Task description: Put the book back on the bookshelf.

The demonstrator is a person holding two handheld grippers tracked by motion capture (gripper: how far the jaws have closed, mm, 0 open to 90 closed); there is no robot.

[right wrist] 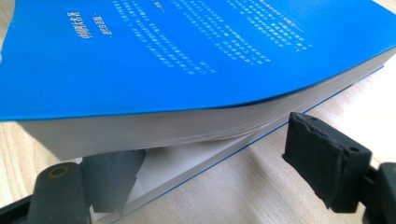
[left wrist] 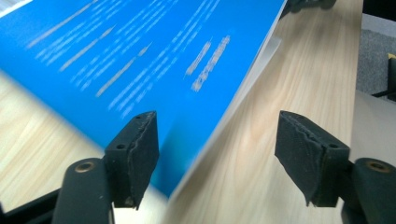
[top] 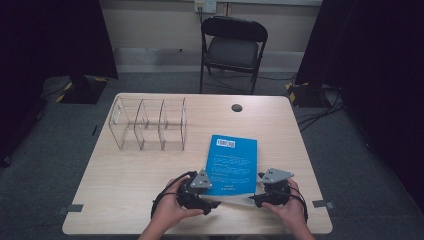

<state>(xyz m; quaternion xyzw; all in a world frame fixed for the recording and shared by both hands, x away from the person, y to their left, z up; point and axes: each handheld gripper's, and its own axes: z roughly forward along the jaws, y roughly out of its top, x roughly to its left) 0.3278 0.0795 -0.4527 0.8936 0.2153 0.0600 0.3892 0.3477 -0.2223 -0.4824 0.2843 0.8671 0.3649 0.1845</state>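
High view, blue book (top: 231,162) flat on table (top: 125,175), left gripper (top: 199,196) gaping at its corner, right gripper (top: 260,196) apart, one jaw among the pages.

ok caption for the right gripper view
Right gripper with one jaw slipped between the pages of a blue book on the table.

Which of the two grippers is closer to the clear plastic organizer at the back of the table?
Left. The left gripper sits at the blue book's near-left corner, below the clear organizer. The right gripper is at the book's near-right corner, farther away.
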